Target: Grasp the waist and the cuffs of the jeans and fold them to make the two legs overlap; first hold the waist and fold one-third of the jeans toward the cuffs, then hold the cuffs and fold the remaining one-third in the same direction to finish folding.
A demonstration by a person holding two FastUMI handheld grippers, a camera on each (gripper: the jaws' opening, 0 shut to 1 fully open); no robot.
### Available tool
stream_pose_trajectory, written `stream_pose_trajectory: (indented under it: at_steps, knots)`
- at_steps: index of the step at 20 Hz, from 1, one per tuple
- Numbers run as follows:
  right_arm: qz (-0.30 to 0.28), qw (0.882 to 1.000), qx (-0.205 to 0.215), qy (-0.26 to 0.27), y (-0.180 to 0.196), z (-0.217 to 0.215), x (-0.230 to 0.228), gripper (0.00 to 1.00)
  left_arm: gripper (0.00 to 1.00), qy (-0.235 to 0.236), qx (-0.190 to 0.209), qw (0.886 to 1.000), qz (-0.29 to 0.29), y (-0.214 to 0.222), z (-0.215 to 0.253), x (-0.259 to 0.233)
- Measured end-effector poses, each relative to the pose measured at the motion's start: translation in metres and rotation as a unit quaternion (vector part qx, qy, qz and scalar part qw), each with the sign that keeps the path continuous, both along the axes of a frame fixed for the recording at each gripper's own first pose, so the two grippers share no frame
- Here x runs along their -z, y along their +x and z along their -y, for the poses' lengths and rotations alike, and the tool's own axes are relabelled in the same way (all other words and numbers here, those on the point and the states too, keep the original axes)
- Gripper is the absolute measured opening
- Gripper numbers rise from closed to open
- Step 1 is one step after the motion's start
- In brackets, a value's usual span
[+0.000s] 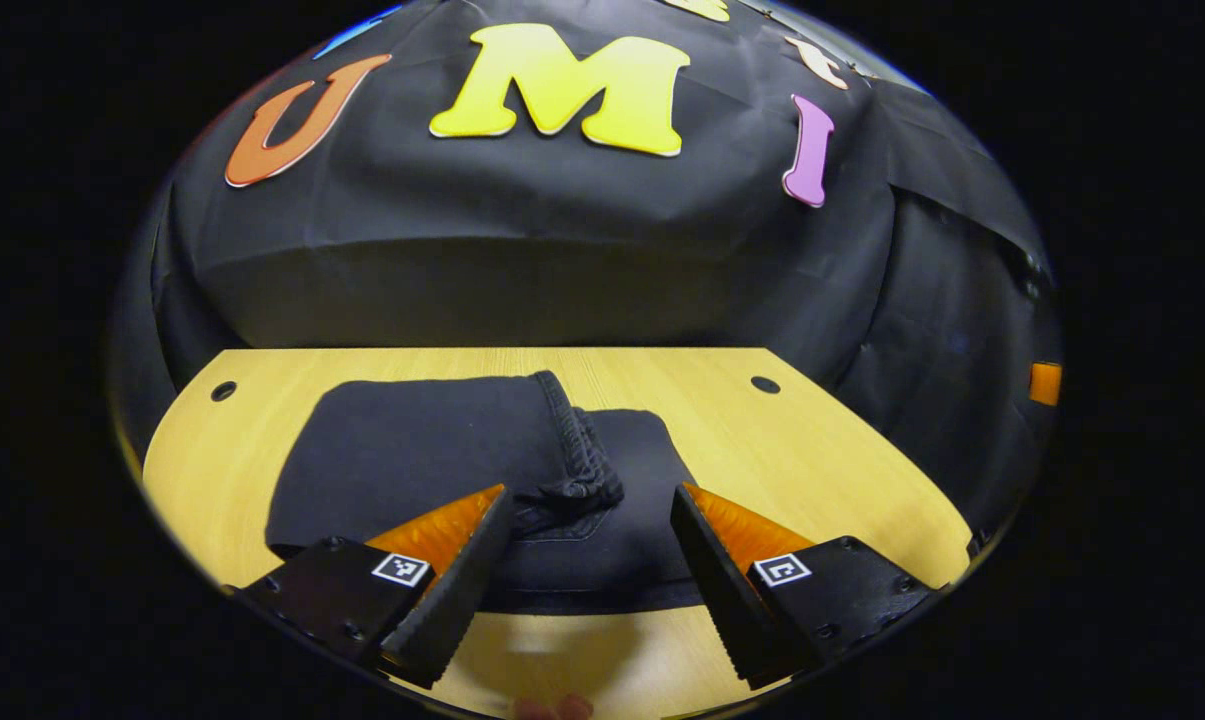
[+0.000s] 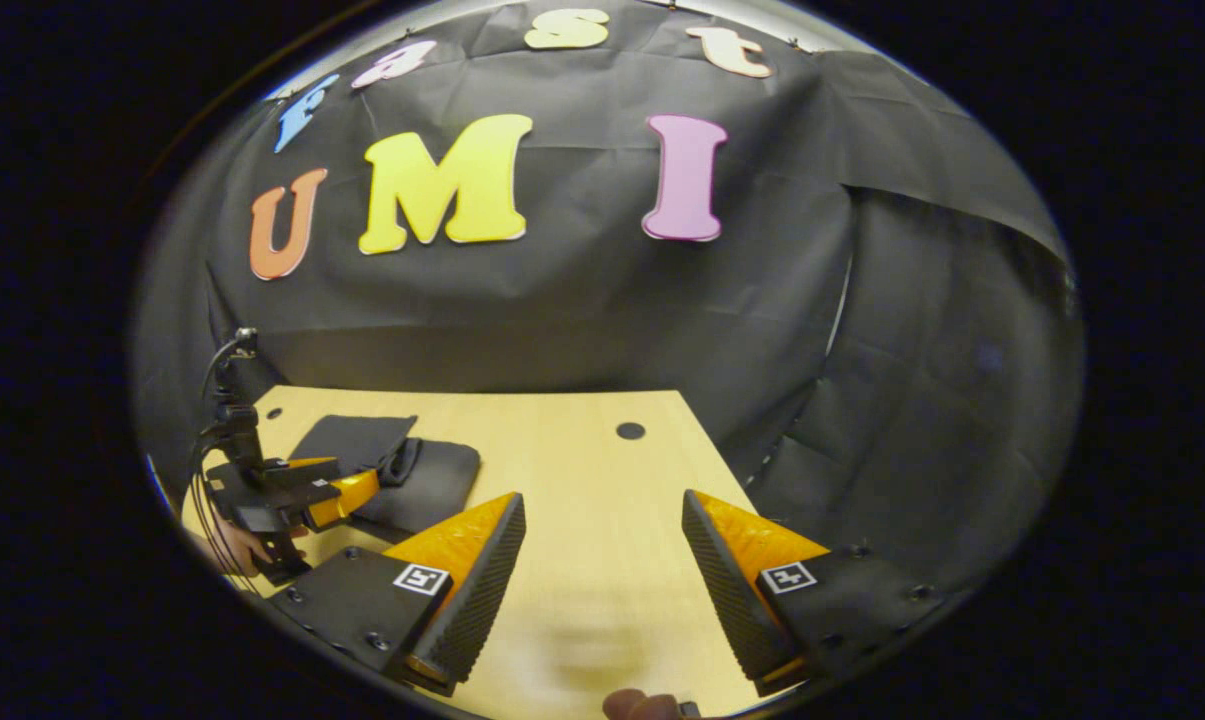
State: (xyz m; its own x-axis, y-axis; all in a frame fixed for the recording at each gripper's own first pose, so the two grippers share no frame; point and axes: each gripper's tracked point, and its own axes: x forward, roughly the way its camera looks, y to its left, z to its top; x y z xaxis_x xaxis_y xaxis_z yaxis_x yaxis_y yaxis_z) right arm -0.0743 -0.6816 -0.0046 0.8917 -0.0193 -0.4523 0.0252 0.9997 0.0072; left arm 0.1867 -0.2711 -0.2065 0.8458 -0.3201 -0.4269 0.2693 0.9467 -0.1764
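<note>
Folded dark jeans [image 1: 482,470] are seen lying on a light wooden table [image 1: 822,460], toward its far left part as judged from the right gripper view [image 2: 402,470]. In the left gripper view the garment is shown as a compact stack: an upper flap is laid across the left portion, and its gathered, ribbed edge [image 1: 577,450] runs down the middle of the bundle, with a lower layer exposed to the right of it. The left gripper [image 1: 592,560] is held just in front of the near edge of the jeans, its fingers spread wide apart with nothing between them; whether the tips touch the cloth cannot be told. The same gripper is seen from the side in the right gripper view [image 2: 347,497], close beside the jeans, with part of a hand [image 2: 237,548] gripping its handle. The right gripper [image 2: 602,580] is held well apart from the jeans over bare tabletop, its fingers likewise spread and empty. Two round holes [image 1: 765,384] are visible near the far edge of the table.
</note>
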Motion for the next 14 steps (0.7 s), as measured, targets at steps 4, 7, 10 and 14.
stream_pose_trajectory:
  at_steps: [4,7,10,14]
  knots:
    - [0.054,0.997,-0.048,0.015,0.01,-0.049,-0.036,0.96,1.0,-0.013,-0.033,0.998,0.055,-0.021,-0.034,-0.08]
    - [0.102,0.992,-0.065,0.025,0.007,-0.085,-0.072,0.95,1.0,-0.022,-0.071,0.99,0.117,-0.04,-0.078,-0.152]
    - [0.149,0.987,-0.061,0.022,-0.008,-0.114,-0.11,0.94,0.99,-0.032,-0.11,0.979,0.168,-0.067,-0.127,-0.215]
    - [0.201,0.978,-0.058,0.009,-0.049,-0.154,-0.148,0.94,0.98,-0.034,-0.135,0.97,0.201,-0.114,-0.172,-0.261]
